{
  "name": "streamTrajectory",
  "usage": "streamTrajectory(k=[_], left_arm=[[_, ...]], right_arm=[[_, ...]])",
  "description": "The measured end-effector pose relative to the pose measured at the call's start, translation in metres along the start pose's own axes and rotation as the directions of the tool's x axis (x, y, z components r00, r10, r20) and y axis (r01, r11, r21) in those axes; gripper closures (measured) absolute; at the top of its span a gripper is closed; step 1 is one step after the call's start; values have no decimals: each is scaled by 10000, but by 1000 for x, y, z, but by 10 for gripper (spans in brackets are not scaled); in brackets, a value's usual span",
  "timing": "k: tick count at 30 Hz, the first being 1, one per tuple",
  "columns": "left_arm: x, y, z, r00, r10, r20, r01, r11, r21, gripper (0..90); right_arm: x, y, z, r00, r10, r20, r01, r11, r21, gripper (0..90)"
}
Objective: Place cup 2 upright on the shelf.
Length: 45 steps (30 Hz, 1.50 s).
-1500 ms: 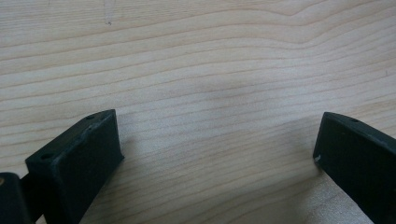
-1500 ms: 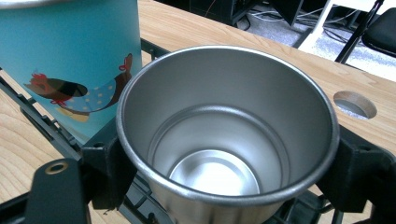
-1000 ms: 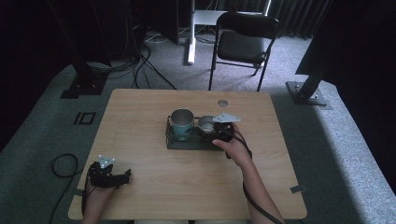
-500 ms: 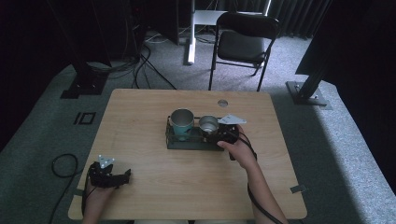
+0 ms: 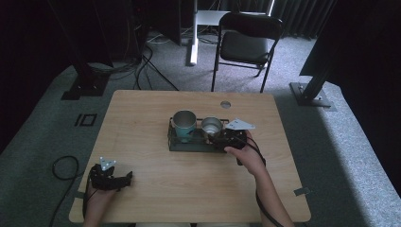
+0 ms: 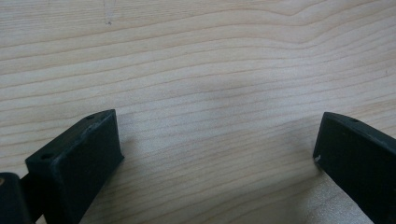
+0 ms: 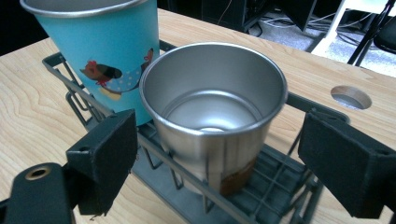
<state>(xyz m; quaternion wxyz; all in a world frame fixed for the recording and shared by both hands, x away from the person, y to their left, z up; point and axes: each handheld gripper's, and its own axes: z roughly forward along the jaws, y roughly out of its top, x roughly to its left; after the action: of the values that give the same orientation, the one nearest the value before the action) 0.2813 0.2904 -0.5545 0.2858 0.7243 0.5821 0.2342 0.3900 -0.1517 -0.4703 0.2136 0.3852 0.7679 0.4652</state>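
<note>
Since earlier: right hand-held gripper (image 5: 226, 138) has eased slightly toward the frame's lower centre, away from the steel cup (image 5: 211, 126); left hand-held gripper (image 5: 111, 178) has not shifted.
Left hand-held gripper: low at lower left, jaws wide apart over bare surface (image 6: 210, 70), holding nothing.
Blue cup (image 7: 95, 51): upright at the rack's left end, touching the steel cup.
Steel cup: upright in the dark wire rack (image 5: 189, 143), mid-frame.
Right hand-held gripper: jaws apart, either side of the steel cup, not touching.
Doing it well: probably centre the jaws on the cup wall, clearing the rack wire, before closing.
Room: open surface right and below; cable hole (image 5: 225, 104) above.
</note>
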Motion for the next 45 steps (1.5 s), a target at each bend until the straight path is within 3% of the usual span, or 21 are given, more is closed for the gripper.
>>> streamTrajectory(k=[19, 45], left_arm=[[0, 0, 0, 10000, -2, 2, 2, 10000, -6, 14], [0, 0, 0, 10000, -1, 3, 1, 10000, -6, 14]], right_arm=[[-9, -11, -26, 9999, -108, 106, 108, 9999, -76, 128], [-24, -57, -48, 9995, -92, 287, 84, 9996, 268, 131]])
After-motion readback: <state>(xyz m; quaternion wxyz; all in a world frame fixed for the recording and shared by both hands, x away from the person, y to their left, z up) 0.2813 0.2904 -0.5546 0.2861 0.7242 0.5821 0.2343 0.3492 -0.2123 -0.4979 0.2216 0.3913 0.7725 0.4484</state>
